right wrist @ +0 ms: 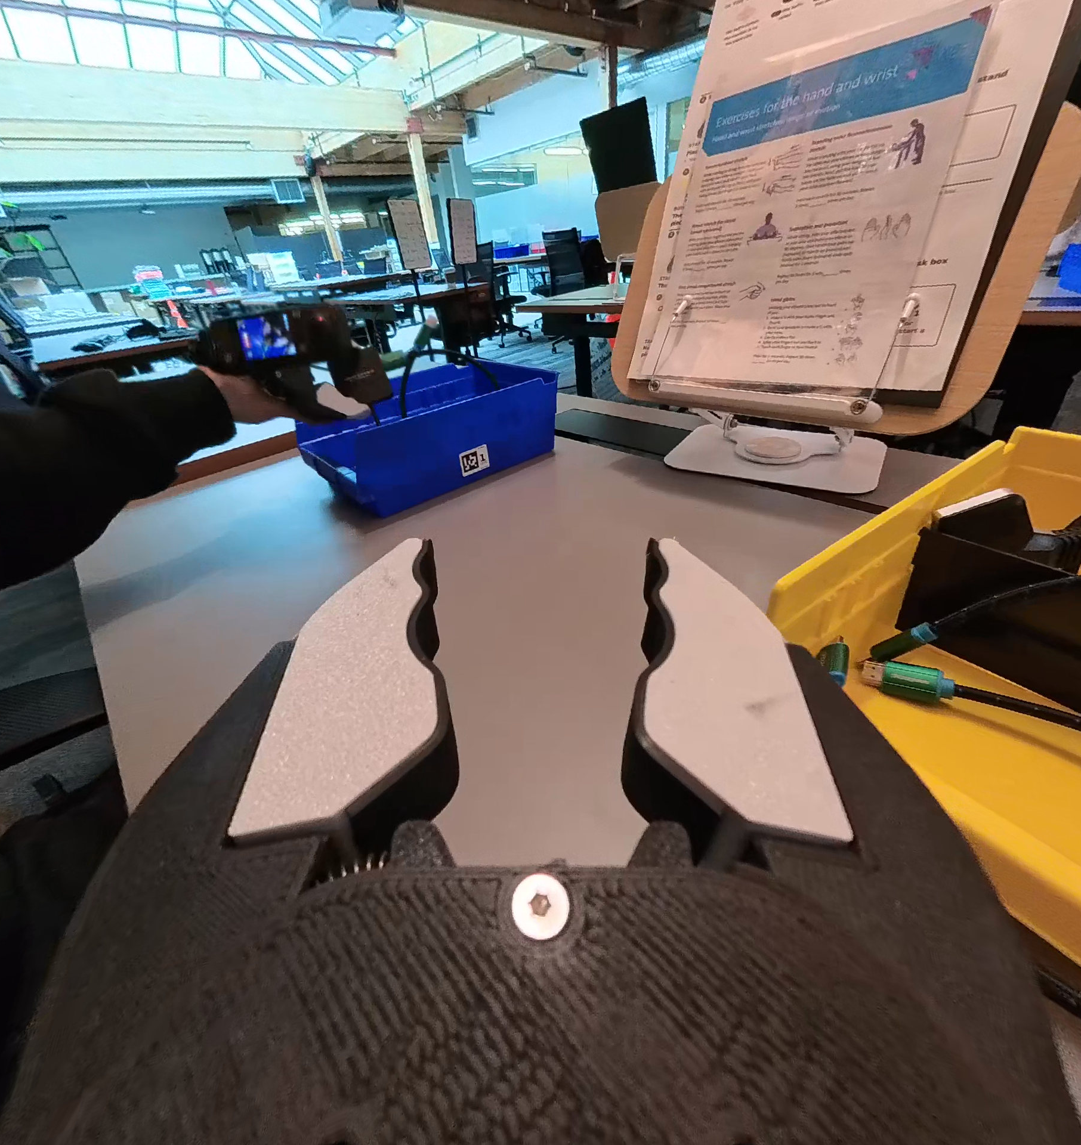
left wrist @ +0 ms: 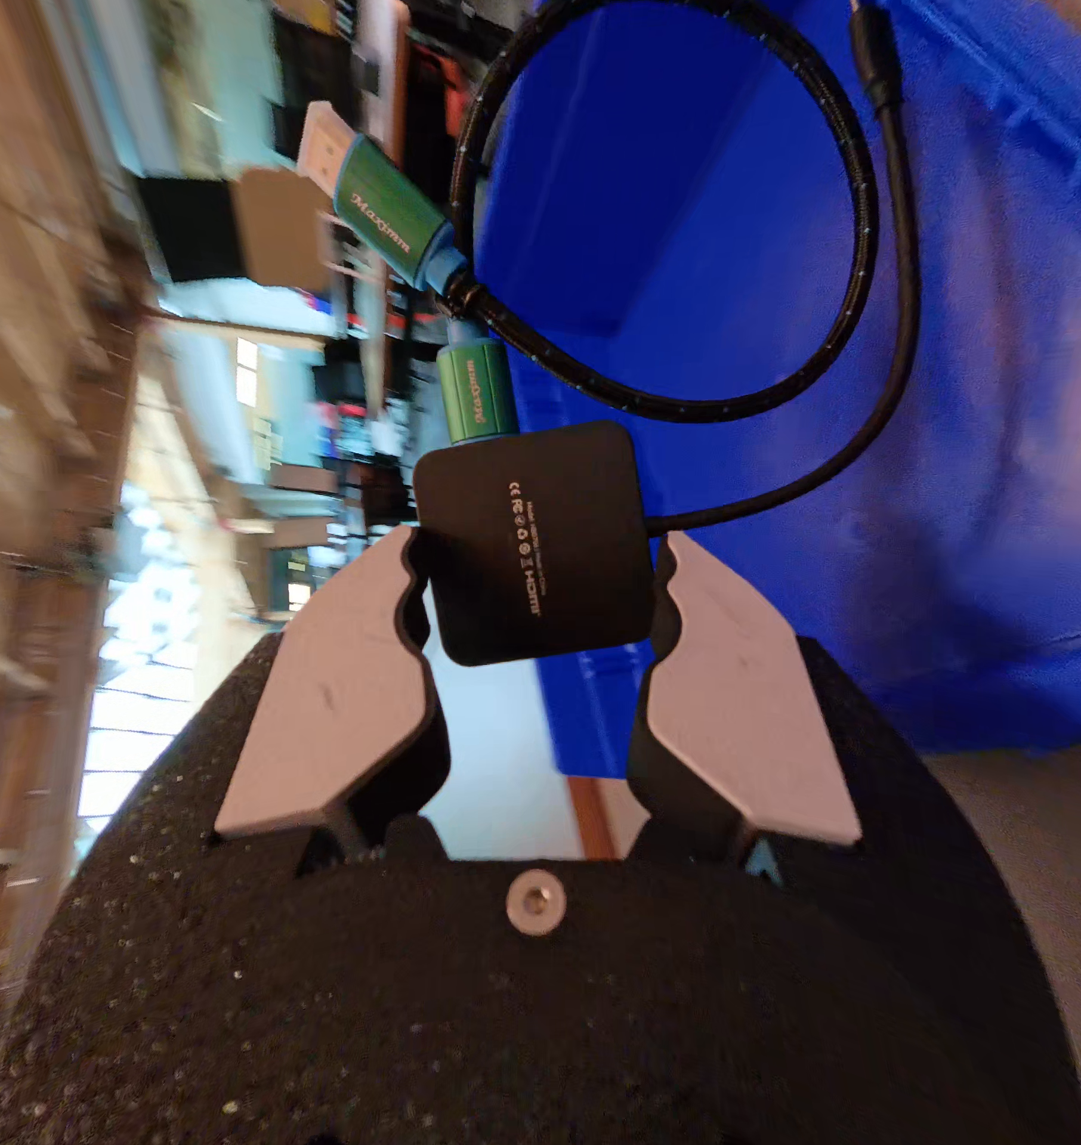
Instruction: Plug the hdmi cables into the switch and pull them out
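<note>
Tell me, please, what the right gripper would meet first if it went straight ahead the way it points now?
Probably nothing soon: the right gripper is open over bare table, and the way ahead looks free. The blue bin sits left of that line and the document stand right of it, though depth is hard to judge.

Black textured gripper (right wrist: 538, 551) with grey wavy-edged fingers (right wrist: 346, 694), silver screw (right wrist: 539, 906), dark sleeve (right wrist: 85, 446).

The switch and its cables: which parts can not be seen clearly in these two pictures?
- Left wrist view: the switch shows its flat back; the ports are hidden. The left claw covers its side edges.
- Left wrist view: the thin black cable is cut off at the top edge.
- Right wrist view: the switch is far, small and blurred.
</note>
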Action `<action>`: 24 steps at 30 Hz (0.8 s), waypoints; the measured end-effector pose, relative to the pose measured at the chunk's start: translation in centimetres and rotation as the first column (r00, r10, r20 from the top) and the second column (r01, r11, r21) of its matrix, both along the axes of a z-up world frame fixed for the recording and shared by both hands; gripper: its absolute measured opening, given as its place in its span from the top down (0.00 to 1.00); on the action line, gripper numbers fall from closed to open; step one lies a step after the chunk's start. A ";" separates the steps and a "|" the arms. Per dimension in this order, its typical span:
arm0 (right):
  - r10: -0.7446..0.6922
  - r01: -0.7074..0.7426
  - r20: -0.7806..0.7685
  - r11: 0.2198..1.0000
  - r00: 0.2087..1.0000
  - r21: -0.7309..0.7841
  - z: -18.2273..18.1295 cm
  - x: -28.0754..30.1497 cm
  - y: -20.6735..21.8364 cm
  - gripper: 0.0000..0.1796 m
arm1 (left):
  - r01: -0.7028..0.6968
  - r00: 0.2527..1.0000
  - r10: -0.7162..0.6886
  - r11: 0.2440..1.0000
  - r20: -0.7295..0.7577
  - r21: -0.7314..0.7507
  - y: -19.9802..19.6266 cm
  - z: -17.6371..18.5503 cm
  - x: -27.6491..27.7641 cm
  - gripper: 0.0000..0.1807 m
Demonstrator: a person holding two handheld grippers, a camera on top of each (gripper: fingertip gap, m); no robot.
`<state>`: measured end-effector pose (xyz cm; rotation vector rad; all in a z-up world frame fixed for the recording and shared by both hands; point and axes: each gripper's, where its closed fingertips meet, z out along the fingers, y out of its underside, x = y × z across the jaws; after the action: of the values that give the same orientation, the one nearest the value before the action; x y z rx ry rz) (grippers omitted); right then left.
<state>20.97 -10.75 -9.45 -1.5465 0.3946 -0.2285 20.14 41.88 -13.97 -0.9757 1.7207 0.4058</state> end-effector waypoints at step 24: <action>0.189 -0.183 -0.046 0.976 0.981 0.116 1.7 -6.6 9.6 0.70 | 0.637 0.589 -0.765 0.637 0.260 0.434 -32.7 8.3 -1.3 0.62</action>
<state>14.39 -1.13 -7.75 -1.4721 0.2995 -0.0159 18.81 9.19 -5.71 -0.0633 1.4351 -0.0950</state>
